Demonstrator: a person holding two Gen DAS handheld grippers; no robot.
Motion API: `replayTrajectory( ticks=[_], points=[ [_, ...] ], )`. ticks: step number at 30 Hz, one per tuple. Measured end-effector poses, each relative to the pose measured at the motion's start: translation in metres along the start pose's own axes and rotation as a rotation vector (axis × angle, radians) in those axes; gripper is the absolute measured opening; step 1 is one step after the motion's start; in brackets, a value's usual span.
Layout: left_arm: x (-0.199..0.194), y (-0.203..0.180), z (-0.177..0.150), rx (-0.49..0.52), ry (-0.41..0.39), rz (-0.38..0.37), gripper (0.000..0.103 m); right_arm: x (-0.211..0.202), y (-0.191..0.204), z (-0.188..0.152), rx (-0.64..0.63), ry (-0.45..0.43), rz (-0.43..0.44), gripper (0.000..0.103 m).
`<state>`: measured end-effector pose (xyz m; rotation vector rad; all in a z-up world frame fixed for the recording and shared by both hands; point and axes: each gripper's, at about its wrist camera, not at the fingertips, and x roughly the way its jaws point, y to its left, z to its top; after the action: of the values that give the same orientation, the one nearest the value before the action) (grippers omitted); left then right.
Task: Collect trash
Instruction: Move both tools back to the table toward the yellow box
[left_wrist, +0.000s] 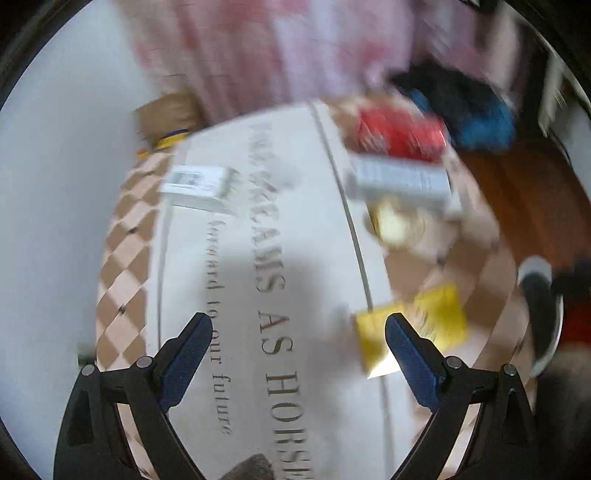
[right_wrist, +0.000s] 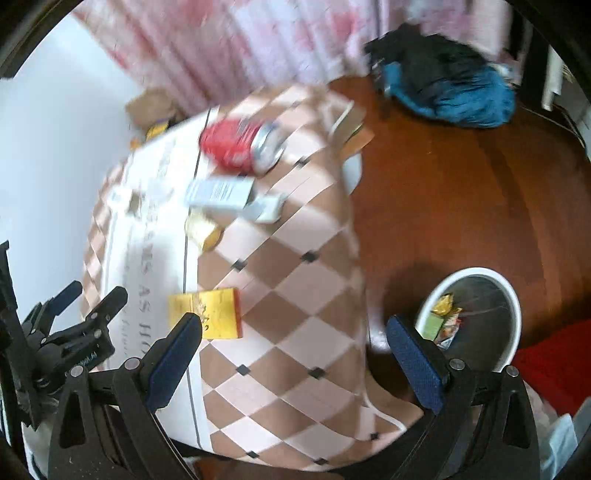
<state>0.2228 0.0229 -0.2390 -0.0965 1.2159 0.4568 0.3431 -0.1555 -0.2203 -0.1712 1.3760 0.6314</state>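
Trash lies on a table with a checkered cloth (right_wrist: 295, 295): a yellow box (right_wrist: 207, 312), a crumpled yellowish wrapper (right_wrist: 203, 230), a white-grey carton (right_wrist: 221, 192), a red can (right_wrist: 240, 144) and a small white box (left_wrist: 195, 182). The yellow box (left_wrist: 410, 328), the carton (left_wrist: 399, 177) and the can (left_wrist: 399, 134) also show in the left wrist view. My left gripper (left_wrist: 295, 354) is open and empty above the cloth's printed panel. My right gripper (right_wrist: 293, 354) is open and empty above the table's near right edge. A white bin (right_wrist: 476, 314) on the floor holds wrappers.
A brown paper bag (right_wrist: 151, 107) stands at the table's far left by the wall. A blue and black bundle (right_wrist: 450, 85) lies on the wooden floor (right_wrist: 461, 192). Pink curtains (right_wrist: 258, 44) hang behind. Red fabric (right_wrist: 554, 369) lies by the bin.
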Motion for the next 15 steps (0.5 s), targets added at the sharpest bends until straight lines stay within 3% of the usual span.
replayTrajectory(
  ticks=[7, 12, 13, 15],
  points=[
    [0.027, -0.063, -0.016, 0.475, 0.061, -0.111, 0.096, 0.055, -0.003, -0.011, -0.018, 0.118, -0.049, 0.101],
    [0.051, -0.091, -0.013, 0.626, 0.111, -0.15, 0.095, 0.069, -0.027, -0.019, 0.041, 0.152, -0.063, 0.101],
    [0.051, -0.092, -0.01, 0.633, 0.105, -0.176, 0.093, 0.07, -0.031, -0.02, 0.045, 0.156, -0.067, 0.101],
    [0.053, -0.09, -0.005, 0.614, 0.121, -0.229, 0.07, 0.071, -0.038, -0.021, 0.052, 0.16, -0.078, 0.101]
  ],
)
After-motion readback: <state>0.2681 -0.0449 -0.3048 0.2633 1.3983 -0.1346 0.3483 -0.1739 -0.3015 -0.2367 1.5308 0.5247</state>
